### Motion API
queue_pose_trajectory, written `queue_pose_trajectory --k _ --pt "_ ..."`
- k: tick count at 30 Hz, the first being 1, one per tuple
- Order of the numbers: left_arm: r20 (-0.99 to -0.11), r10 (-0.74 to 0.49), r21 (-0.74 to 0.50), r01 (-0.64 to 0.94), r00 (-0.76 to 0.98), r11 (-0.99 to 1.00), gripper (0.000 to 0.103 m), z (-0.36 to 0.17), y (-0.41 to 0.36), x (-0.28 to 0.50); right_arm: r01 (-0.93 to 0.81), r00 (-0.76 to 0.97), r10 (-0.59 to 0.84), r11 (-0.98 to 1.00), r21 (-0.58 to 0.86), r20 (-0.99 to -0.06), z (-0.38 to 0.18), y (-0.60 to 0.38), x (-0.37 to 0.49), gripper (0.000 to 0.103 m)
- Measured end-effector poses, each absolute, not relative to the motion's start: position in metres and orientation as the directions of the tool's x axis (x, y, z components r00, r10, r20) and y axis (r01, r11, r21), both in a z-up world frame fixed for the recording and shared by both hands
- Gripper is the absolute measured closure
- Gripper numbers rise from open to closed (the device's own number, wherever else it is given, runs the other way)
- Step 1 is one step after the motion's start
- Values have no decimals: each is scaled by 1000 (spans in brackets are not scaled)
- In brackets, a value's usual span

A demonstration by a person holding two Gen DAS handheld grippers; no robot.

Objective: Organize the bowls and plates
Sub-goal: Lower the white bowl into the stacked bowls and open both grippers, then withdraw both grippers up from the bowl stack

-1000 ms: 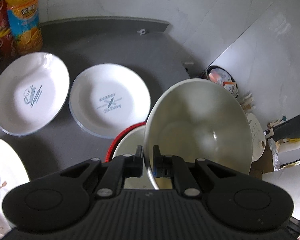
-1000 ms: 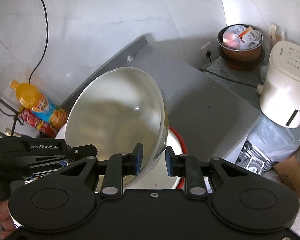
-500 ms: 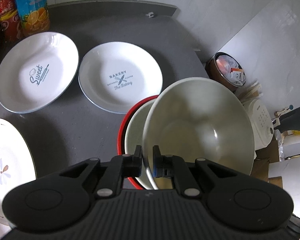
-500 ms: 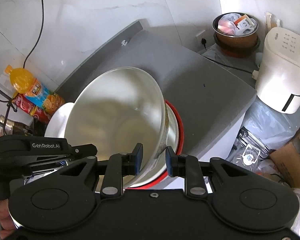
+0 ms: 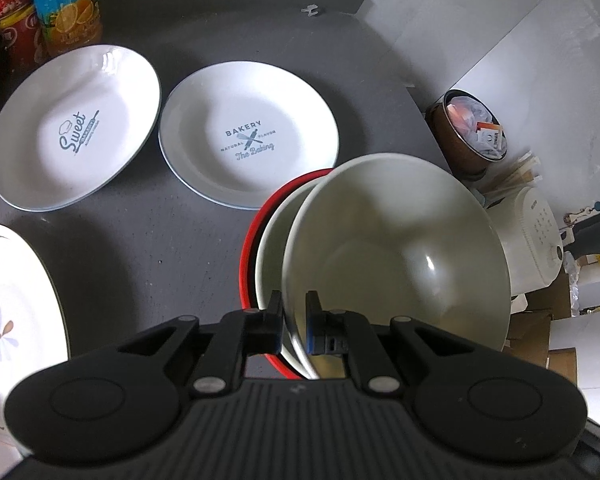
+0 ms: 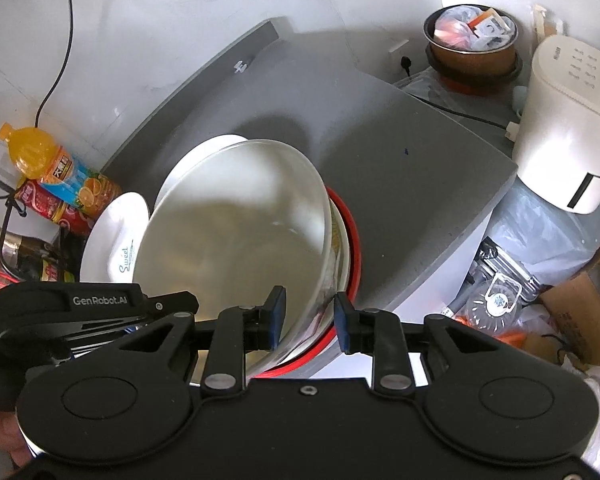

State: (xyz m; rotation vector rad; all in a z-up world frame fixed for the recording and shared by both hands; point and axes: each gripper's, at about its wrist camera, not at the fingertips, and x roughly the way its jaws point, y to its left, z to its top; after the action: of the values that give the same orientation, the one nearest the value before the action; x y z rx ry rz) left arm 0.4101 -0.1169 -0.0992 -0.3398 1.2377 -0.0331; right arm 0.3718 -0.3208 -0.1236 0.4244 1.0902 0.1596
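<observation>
My left gripper [image 5: 293, 322] is shut on the near rim of a cream bowl [image 5: 400, 252]. The bowl hangs tilted, just above a second cream bowl [image 5: 270, 256] nested in a red-rimmed bowl [image 5: 246, 264] on the grey counter [image 6: 400, 152]. In the right wrist view the held bowl [image 6: 236, 240] fills the middle. My right gripper [image 6: 308, 322] straddles its rim, open, with the left finger against the inside wall and the right finger clear of it. The red rim [image 6: 354, 248] shows beneath.
A "Bakery" plate [image 5: 248, 136], a "Sweet" plate [image 5: 74, 128] and a flower plate [image 5: 8, 320] lie to the left. An orange juice bottle [image 5: 64, 4] and a red can [image 5: 14, 8] stand at the back. Off the counter's right edge are a white appliance [image 6: 564, 120] and a full pot [image 6: 474, 40].
The held bowl has come down closer to the stacked bowls. Both grippers moved with it. The right gripper's fingers have spread slightly.
</observation>
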Motion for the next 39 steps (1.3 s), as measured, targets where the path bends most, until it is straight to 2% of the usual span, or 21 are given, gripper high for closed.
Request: queue_pose_trajectory --k 6,9,11,17,29,39 --pt "-918 -208 -278 -173 338 945 94 -102 -116 408 55 451 333 916 398 -828 -122 -317 376 71" --pt "-919 -210 -278 -169 335 946 89 -102 -117 410 26 468 349 913 408 -812 -114 -320 375 65" --pt "-911 -225 -299 -176 345 938 81 -100 -116 410 -9 494 351 917 399 -795 -104 -322 374 56" --pt "-909 -201 -282 -187 364 941 71 -92 -115 412 -64 498 368 919 389 -786 -95 -332 386 56" --pt "-876 -239 -387 -316 418 866 69 -74 -95 396 -168 422 453 890 423 -786 -103 -334 403 56" --pt "-897 -142 -330 -421 419 845 69 -77 -86 394 -247 372 504 863 440 -780 -103 -333 426 56"
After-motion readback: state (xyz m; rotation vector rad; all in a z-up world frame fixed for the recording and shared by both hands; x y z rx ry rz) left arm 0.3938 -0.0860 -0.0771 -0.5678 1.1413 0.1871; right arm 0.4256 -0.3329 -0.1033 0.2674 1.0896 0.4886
